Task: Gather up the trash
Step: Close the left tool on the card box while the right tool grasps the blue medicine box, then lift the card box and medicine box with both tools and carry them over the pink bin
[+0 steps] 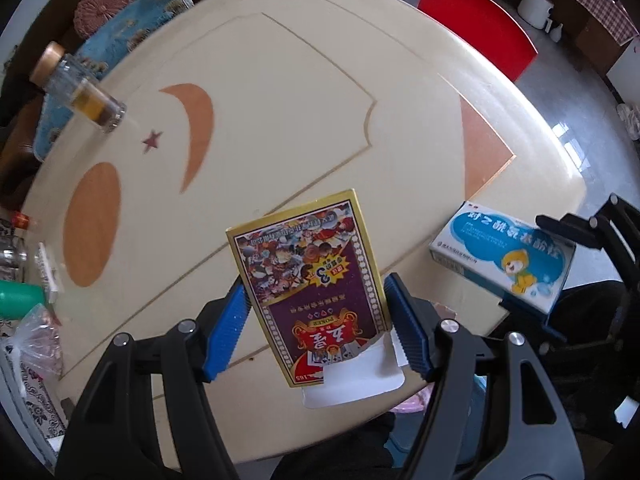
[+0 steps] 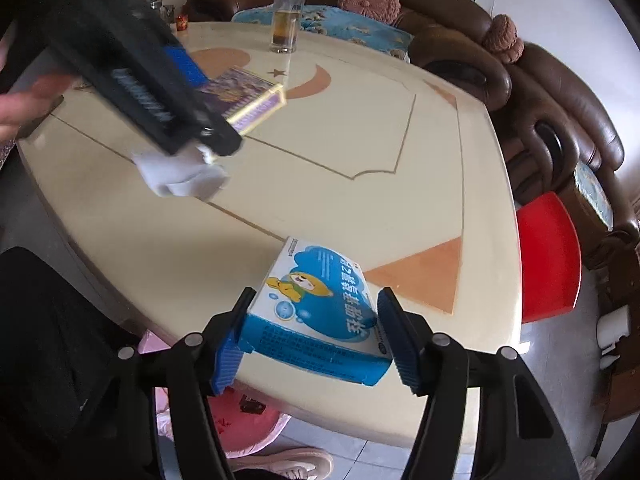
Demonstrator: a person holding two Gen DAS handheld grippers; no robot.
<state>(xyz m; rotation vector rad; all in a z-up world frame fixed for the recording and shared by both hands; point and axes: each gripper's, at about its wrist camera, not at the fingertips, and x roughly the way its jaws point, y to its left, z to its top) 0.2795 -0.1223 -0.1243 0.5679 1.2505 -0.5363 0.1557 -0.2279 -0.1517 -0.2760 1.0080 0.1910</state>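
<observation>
- Purple, gold-edged cardboard playing-card box (image 1: 316,280): flat rectangular carton with glossy print, its white end flap hanging open. It is clamped between the ribbed blue pads of the left gripper (image 1: 316,324) and sits clear above the table.
- Blue-and-white cardboard medicine box (image 2: 316,312): rectangular carton printed with a yellow cartoon figure and bubbles. It sits between the ribbed blue pads of the right gripper (image 2: 316,336), both pads against its short sides, over the near edge of the table; whether its base touches the surface cannot be told.
- Both grippers: black rigid arms with round metal rivets, blue serrated finger pads.
- Cream, glossy rounded table (image 1: 320,100): smooth top inlaid with orange crescent, oval and triangle shapes, a small dark red star, and thin gold lines.
- Clear cylindrical glass jar with a gold lid (image 2: 289,12): upright at the far side of the table, amber liquid in its lower part.
- Red plastic stool (image 2: 548,256): smooth seat, beside the table.
- Brown padded leather sofa (image 2: 560,100): beyond the table, carrying a pink crocheted round cushion (image 2: 369,0).
</observation>
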